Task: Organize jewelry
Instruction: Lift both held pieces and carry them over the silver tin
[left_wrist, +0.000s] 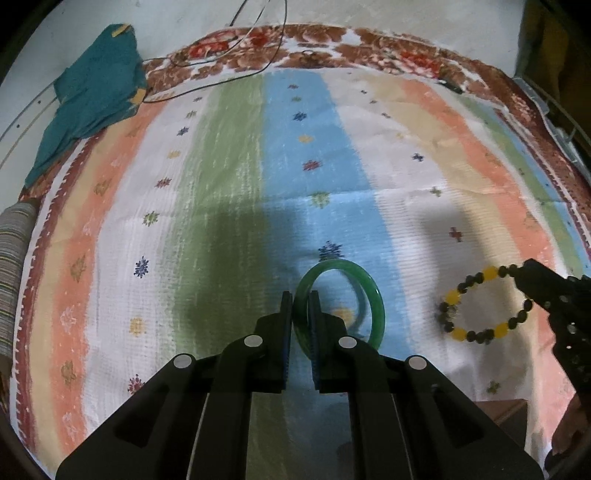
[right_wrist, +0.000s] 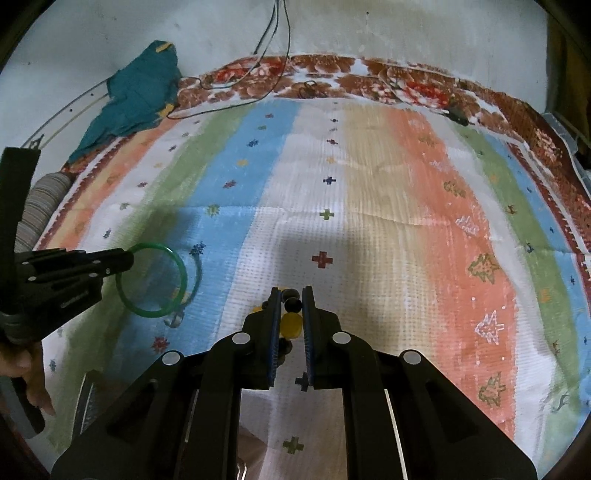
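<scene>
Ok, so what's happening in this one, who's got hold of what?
A person is working over a striped bedspread with a handheld gripper in each hand. The left gripper is shut on a green bangle, gripping its rim. The right gripper is shut on a beaded bracelet of yellow and dark beads. Shadows beneath suggest both pieces are off the cloth. A teal cloth and some thin cables lie at the far edge. No box or tray for the jewelry is visible.

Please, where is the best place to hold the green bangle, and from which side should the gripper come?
Hold the green bangle across its thin rim, one pad inside the ring and one outside, coming from above at a slant. The ring is smooth and rigid, so only the rim fits between the pads. The left gripper is already shut on it this way.
</scene>
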